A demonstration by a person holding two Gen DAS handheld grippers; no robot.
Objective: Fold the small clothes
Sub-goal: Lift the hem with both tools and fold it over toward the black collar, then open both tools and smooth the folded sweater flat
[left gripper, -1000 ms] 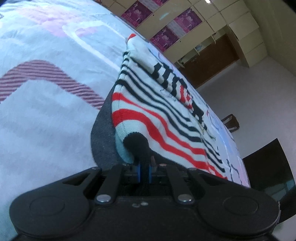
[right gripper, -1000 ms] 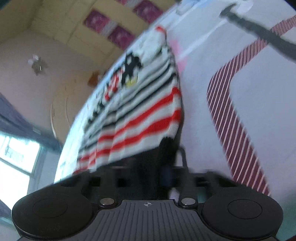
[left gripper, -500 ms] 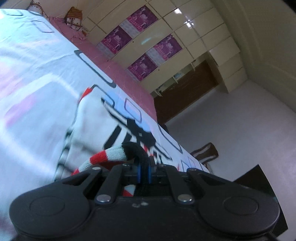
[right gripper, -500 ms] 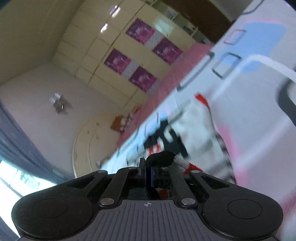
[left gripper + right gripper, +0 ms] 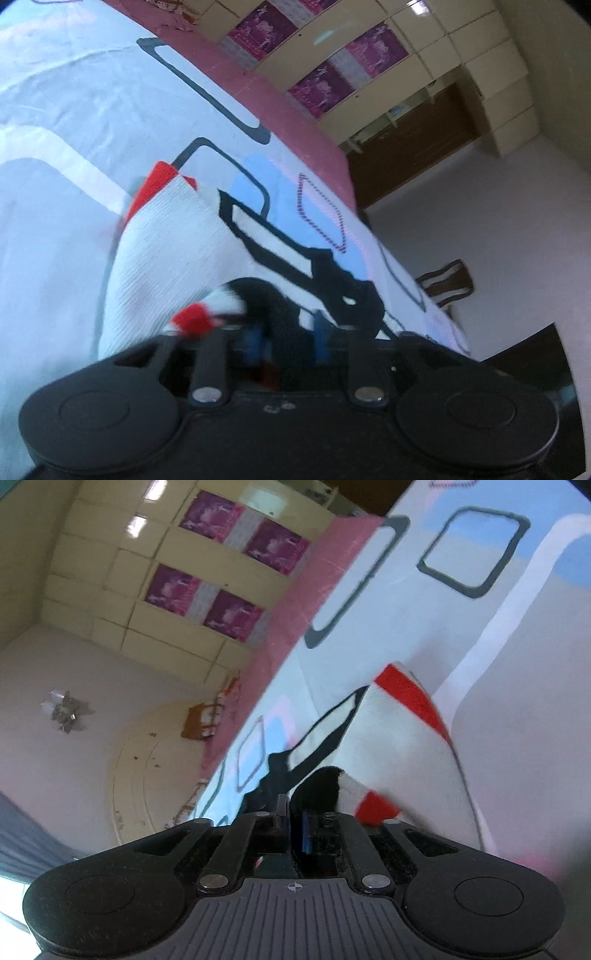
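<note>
Knitted sweater (image 5: 173, 254) hem lies between both opening grippers, left (image 5: 286, 338) and right (image 5: 293, 823), its body stretching ahead.

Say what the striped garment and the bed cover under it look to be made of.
Striped garment: looks like knitted fabric, probably cotton or acrylic, matte; fine ribbed rows show across the white panel, with a thick black hem by the left gripper. Bed cover: looks like thin, smooth woven printed cloth with soft creases; the fibre cannot be told.
</note>
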